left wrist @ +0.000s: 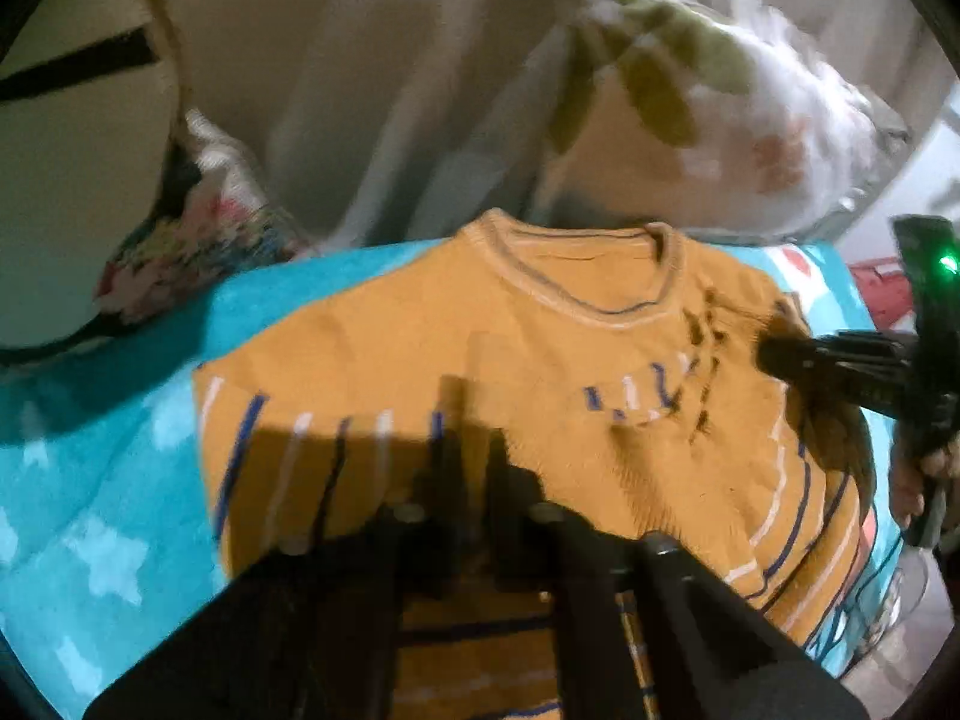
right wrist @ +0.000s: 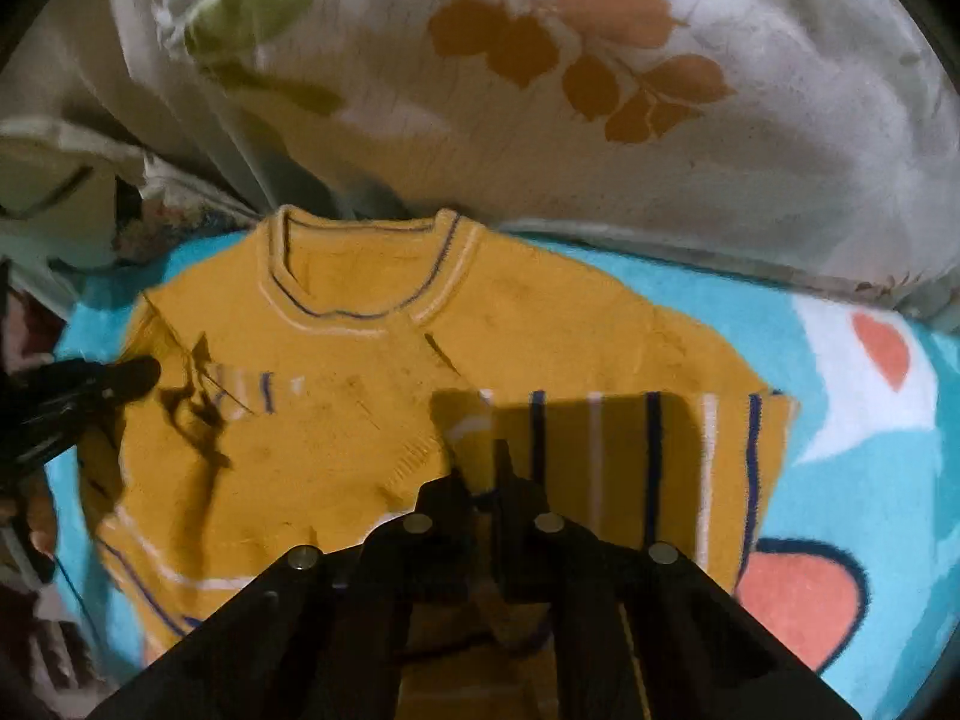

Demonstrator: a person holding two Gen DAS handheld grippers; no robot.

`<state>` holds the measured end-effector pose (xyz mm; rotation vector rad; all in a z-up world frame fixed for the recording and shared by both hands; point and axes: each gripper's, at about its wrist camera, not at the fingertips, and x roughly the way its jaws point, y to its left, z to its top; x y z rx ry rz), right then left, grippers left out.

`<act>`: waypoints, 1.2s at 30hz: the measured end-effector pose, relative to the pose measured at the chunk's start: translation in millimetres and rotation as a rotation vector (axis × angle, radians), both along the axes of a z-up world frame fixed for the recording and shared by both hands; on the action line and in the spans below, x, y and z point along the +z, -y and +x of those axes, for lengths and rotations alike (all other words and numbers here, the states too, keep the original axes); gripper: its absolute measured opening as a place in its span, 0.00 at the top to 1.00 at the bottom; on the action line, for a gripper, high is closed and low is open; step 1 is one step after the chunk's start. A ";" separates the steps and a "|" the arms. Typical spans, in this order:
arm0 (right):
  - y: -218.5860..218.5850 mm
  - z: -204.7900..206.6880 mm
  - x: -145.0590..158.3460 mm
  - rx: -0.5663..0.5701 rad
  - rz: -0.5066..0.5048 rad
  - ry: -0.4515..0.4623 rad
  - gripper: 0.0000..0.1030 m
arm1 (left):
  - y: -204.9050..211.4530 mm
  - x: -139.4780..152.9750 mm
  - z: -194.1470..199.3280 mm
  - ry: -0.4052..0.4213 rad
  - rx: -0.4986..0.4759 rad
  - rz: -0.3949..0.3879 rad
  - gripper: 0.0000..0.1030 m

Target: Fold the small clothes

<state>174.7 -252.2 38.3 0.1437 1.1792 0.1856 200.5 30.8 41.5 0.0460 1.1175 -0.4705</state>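
A small mustard-yellow knit sweater (left wrist: 540, 360) with blue and white stripes lies flat, collar at the far side, on a turquoise blanket (left wrist: 108, 480). It also fills the right wrist view (right wrist: 360, 420). Both sleeves are folded in over the body. My left gripper (left wrist: 474, 450) is shut on the sweater's folded sleeve near the hem. My right gripper (right wrist: 480, 474) is shut on the sweater's folded striped sleeve too. Each gripper shows at the sweater's side edge in the other's view: the right one (left wrist: 774, 354), the left one (right wrist: 144, 375).
A white pillow with leaf print (right wrist: 600, 90) lies just beyond the collar. A floral cushion (left wrist: 180, 252) sits at the far left. The blanket has heart shapes (right wrist: 804, 606) at the right. The bed edge drops off at the right in the left wrist view.
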 end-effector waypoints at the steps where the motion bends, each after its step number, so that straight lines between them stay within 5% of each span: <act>1: 2.0 0.6 4.6 -0.005 0.006 0.013 0.95 | -10.3 3.6 3.2 0.000 0.048 -0.028 0.95; 8: 50.3 29.3 -5.7 -0.214 0.040 0.000 0.95 | -52.1 -19.2 25.8 -0.080 0.278 -0.089 0.94; 11: 60.2 34.3 -22.7 -0.252 0.064 -0.047 0.94 | -58.6 -28.2 27.8 -0.122 0.332 -0.125 0.82; 15: 69.1 23.3 -5.5 -0.265 0.097 -0.008 0.68 | -81.5 -15.2 15.7 -0.132 0.377 -0.231 0.50; 23: 102.2 -66.3 41.7 -0.271 0.167 0.089 0.47 | -124.8 16.5 -60.3 -0.035 0.408 -0.248 0.27; 29: 80.6 -118.2 -0.1 -0.211 0.162 -0.010 0.48 | -118.4 -26.6 -110.3 -0.138 0.352 -0.214 0.26; 30: 77.4 -121.0 -7.5 -0.200 0.182 -0.031 0.72 | -112.0 -32.5 -115.8 -0.147 0.339 -0.196 0.26; 31: 77.4 -124.8 -11.7 -0.193 0.206 -0.048 0.84 | -104.4 -39.7 -121.1 -0.157 0.324 -0.156 0.28; 33: 79.3 -123.1 -16.4 -0.220 0.189 -0.063 0.86 | -99.8 -43.1 -122.2 -0.140 0.335 -0.065 0.60; 36: 109.0 -121.7 -14.7 -0.325 0.167 -0.065 0.86 | -118.0 -34.4 -115.0 -0.137 0.429 -0.040 0.70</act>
